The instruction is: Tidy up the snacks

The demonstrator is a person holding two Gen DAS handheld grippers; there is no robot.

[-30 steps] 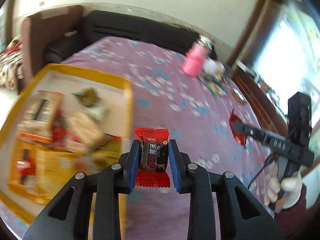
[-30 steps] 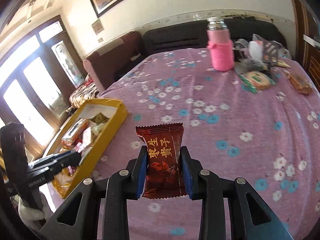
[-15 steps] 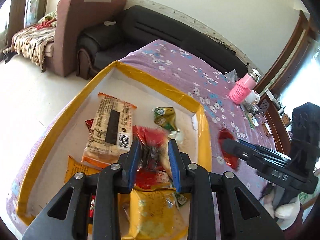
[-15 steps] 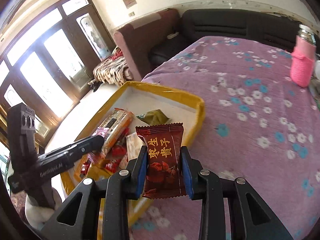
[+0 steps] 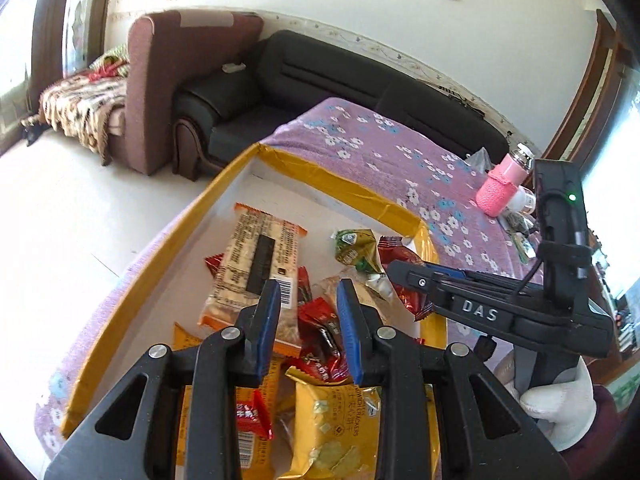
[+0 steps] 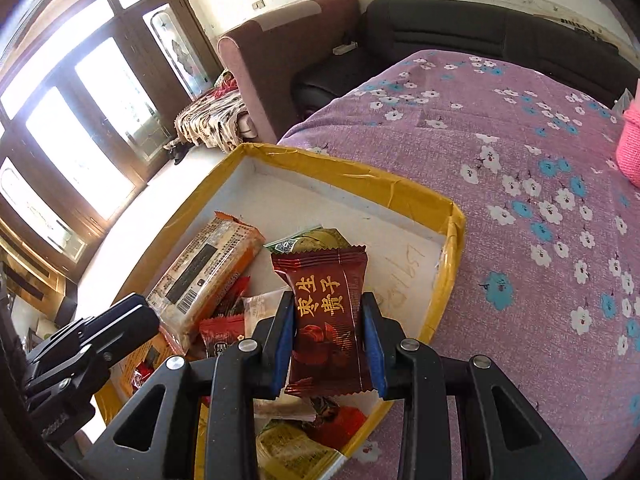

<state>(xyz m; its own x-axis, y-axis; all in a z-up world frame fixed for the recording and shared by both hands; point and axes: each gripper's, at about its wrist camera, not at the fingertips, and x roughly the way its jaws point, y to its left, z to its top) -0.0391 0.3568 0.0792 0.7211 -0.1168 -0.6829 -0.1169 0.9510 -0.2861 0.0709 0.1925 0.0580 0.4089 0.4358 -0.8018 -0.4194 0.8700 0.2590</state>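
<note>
Two hand-held grippers over the snack box

The right hand-held gripper point(image 6: 329, 334) is clenched on a dark red candy packet point(image 6: 326, 312) above the yellow-rimmed box point(image 6: 450, 264). The left hand-held gripper point(image 5: 307, 322) has released, its jaws apart with nothing pinched; a small red candy point(image 5: 320, 320) lies below among snacks. The box sits at the bench's near-left corner on the purple flowered cloth point(image 6: 520, 184).

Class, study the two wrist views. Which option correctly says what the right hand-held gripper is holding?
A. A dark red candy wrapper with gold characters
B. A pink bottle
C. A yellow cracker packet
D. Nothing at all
A. In the right wrist view, the right hand-held gripper has its blue pads pressed on both sides of the dark red candy wrapper, held above the yellow-edged box.
</note>
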